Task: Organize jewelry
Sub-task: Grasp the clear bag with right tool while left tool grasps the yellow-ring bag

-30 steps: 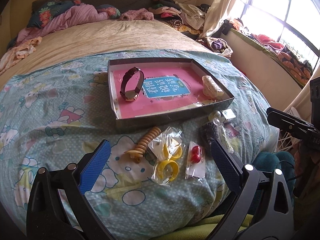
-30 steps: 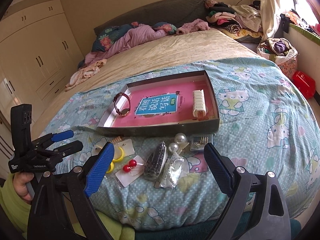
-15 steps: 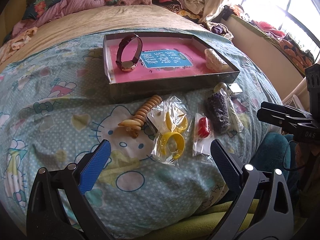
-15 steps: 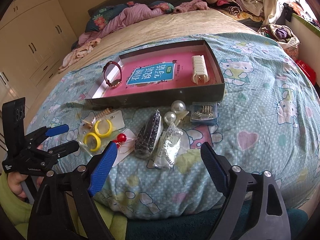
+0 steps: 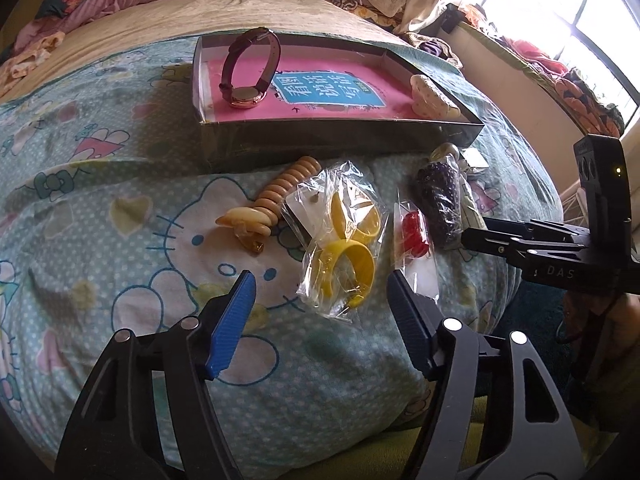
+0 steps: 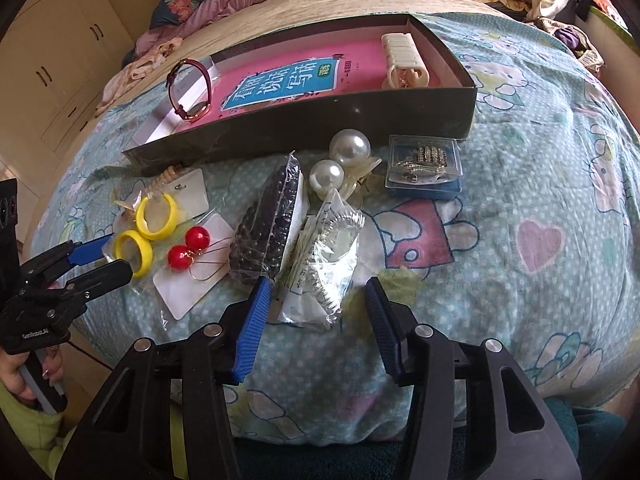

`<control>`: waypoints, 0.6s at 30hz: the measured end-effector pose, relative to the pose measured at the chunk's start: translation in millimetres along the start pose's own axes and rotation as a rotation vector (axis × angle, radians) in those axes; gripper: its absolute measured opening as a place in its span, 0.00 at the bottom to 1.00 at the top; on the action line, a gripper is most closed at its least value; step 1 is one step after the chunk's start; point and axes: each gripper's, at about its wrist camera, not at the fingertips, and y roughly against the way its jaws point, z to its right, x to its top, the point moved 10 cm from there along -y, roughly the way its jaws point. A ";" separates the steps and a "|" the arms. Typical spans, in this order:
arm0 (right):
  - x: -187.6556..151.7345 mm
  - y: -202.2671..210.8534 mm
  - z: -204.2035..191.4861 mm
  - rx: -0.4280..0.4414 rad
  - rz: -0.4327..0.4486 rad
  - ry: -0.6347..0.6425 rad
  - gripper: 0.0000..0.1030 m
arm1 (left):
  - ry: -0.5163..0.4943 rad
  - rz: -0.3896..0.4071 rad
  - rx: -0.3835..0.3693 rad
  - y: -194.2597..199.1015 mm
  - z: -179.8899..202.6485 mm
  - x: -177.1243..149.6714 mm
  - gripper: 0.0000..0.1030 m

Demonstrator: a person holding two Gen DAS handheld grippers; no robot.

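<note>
Left wrist view: the left gripper has just been closing, its jaws still apart around a clear bag of yellow hoop earrings, not pressing it. The shallow box lies above.

Right wrist view: the right gripper, also just closing, stands half open astride a crinkled silver packet on the soft cartoon-print quilt; bare quilt at right.

A teal dotted bedspread printed with white cartoon cats and pink hearts is covering the bed. The dark olive tray is showing a pink lining with a blue label, a maroon-strapped watch and a cream clip. Yellow hoops, red ball earrings and white pearls are lying near its front wall.
</note>
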 end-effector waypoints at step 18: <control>15.5 35.6 15.2 0.105 0.124 -0.050 0.27 | -0.015 0.029 -0.048 1.4 17.0 8.4 0.09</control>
